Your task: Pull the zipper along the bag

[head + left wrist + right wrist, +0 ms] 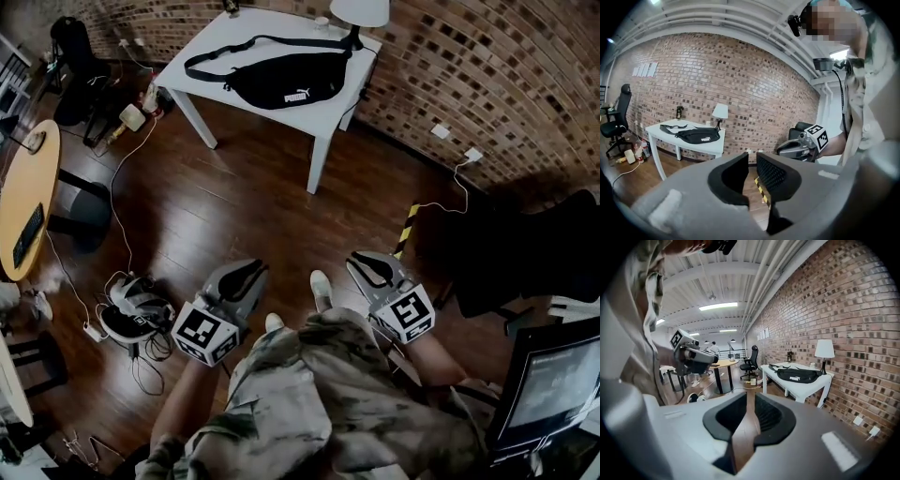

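**A:** Where's the bag (281,84) lying right now?

**B:** It's lying on the white table (328,117), top centre of the head view, with its strap trailing off to the left. A lamp (359,11) is standing at the table's upper right corner. I'm standing well apart from it.

**A:** And your fingers?

**B:** Both are hovering low in the frame over the wood floor (244,197). My left gripper (753,161) is showing a narrow gap between its jaws, with nothing in it. My right gripper (751,397) is doing the same, slightly parted and gripping nothing.
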Demonstrator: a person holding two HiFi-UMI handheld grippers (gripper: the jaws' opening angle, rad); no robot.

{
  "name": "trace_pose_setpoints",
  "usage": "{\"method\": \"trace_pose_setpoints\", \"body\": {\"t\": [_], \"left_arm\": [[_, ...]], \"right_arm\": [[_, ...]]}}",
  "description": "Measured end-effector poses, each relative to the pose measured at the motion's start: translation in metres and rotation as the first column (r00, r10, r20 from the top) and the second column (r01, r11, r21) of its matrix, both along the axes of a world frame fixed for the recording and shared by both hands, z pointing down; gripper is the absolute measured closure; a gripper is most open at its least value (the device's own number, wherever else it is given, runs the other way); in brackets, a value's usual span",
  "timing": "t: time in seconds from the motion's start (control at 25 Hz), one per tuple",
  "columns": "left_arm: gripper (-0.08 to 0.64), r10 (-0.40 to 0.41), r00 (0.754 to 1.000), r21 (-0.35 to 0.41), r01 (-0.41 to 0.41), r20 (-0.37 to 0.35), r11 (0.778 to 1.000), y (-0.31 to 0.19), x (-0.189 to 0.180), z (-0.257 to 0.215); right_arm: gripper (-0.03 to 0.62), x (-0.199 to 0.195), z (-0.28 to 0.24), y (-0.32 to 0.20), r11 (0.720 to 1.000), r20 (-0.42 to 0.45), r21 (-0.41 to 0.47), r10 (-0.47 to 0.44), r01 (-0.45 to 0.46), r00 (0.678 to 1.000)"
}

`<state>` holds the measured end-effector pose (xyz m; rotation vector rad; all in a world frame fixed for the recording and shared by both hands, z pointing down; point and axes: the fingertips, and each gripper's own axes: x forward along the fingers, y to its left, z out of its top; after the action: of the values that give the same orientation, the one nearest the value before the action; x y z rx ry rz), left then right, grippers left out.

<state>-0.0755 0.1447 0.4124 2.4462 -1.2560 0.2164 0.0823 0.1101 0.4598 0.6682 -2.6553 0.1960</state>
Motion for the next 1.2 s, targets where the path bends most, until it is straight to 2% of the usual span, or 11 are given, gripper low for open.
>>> {"method": "trace_pose_setpoints", "body": {"t": [0.28, 0.44, 0.56, 0.84, 1.0, 1.2], "left_arm": [[0.502, 0.082, 0.996, 0.002, -0.082, -0.031, 0.997, 0.105, -0.013, 0.007], [0.503, 0.096, 0.995, 0.01, -0.096, -0.039, 0.995, 0.144, -0.001, 0.002], [0.503, 0.093, 0.995, 0.019, -0.092, -0.026, 0.996, 0.163, 0.015, -0.005], [0.503, 0.113, 0.993, 0.055, -0.111, -0.023, 0.992, 0.187, 0.109, -0.031], [0.503, 0.126, 0.991, 0.071, -0.123, -0.042, 0.99, 0.204, 0.166, -0.034], [0.503, 0.136, 0.99, 0.067, -0.133, -0.041, 0.989, 0.225, 0.213, -0.03]], "right_arm": [[0.531, -0.018, -0.03, 0.113, 0.996, 0.011, 0.025, 0.089, -0.089, 0.996], [0.531, -0.011, -0.04, 0.155, 0.996, 0.007, 0.031, 0.078, -0.078, 0.997], [0.531, 0.001, -0.052, 0.175, 0.996, 0.04, 0.053, 0.072, -0.074, 0.997], [0.531, 0.069, -0.076, 0.218, 0.99, 0.068, 0.14, 0.012, -0.022, 0.998], [0.531, 0.114, -0.088, 0.235, 0.988, 0.089, 0.149, 0.026, -0.04, 0.996], [0.531, 0.158, -0.09, 0.26, 0.987, 0.106, 0.154, 0.035, -0.051, 0.994]]}}
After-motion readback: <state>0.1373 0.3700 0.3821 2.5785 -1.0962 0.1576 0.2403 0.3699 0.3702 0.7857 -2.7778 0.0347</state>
